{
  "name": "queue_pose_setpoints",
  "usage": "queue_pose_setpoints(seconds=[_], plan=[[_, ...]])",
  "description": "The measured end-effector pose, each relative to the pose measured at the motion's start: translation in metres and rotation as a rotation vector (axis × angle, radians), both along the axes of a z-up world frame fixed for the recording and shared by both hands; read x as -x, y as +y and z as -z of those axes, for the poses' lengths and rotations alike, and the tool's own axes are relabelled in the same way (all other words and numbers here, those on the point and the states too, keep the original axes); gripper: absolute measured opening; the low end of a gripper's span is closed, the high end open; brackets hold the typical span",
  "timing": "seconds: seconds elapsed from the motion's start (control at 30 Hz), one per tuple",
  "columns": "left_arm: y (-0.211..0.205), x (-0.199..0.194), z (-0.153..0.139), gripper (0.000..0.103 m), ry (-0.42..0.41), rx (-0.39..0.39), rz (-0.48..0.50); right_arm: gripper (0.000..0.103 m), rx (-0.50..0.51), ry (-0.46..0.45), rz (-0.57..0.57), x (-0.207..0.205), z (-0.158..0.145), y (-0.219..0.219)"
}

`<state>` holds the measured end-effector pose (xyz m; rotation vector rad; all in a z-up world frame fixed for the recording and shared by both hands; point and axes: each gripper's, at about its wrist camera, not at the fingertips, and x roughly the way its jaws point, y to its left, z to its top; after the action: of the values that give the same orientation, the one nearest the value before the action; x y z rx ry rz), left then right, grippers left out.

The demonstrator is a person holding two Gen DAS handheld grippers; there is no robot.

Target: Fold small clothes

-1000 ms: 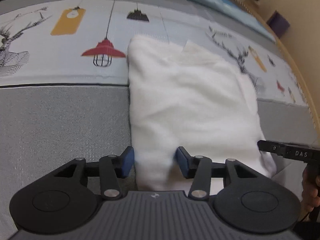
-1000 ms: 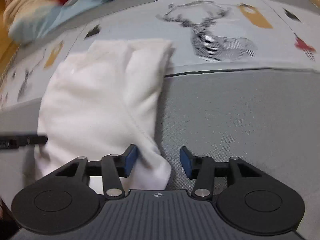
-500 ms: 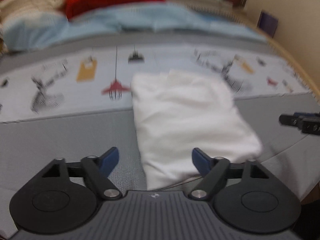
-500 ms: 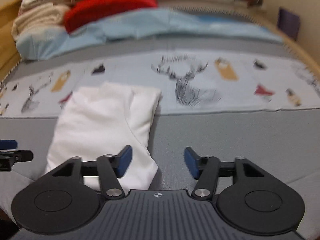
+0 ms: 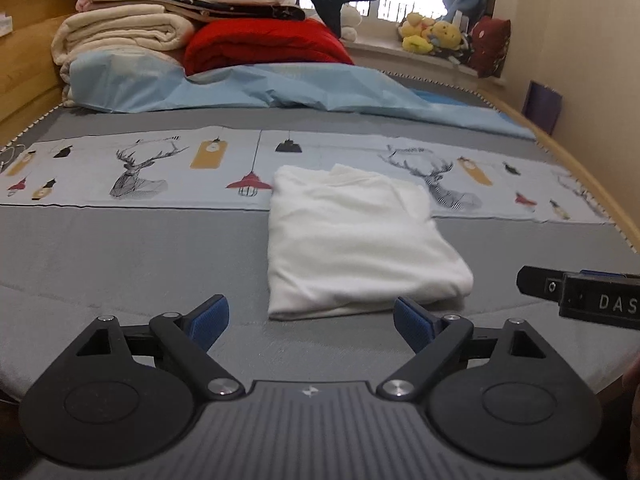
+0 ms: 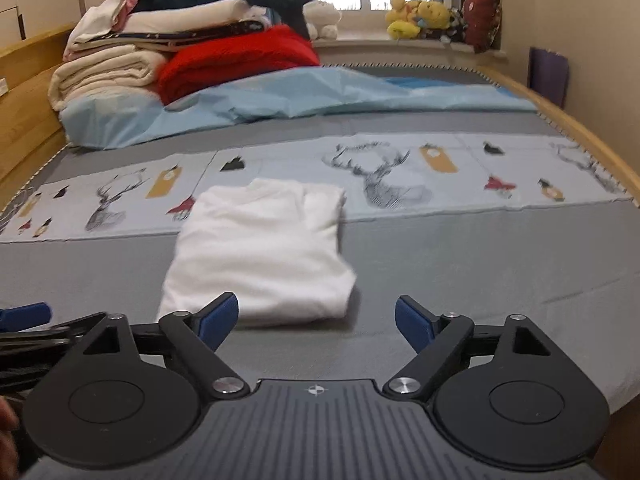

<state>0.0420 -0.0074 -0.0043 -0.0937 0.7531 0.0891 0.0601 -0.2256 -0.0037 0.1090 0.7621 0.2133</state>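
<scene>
2 opening grippers, left gripper and right gripper, empty, near folded white garment.

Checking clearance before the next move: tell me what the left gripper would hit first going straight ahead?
Probably the near edge of the folded white garment, lying just ahead of the left gripper, whose jaws are opening with nothing between them; depth is uncertain.

The right tool is cut off by the left wrist view's right edge.
</scene>
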Motion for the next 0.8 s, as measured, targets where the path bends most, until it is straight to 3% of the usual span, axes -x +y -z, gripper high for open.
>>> queue_pose_setpoints(seconds=[0.2,0.3,0.8], plan=[[0.006,-0.004,0.008,0.093,0.043,0.014,-0.034,0.086,0.021,0.021,-0.02,0.002,0.003,0.011],[0.008,-0.007,0.009,0.093,0.063,0.062,-0.035,0.086,0.041,0.018,-0.036,0.003,0.005,0.012],[-0.004,-0.016,0.019,0.093,0.086,0.069,-0.023,0.086,0.073,0.043,-0.058,0.0,0.014,0.016]])
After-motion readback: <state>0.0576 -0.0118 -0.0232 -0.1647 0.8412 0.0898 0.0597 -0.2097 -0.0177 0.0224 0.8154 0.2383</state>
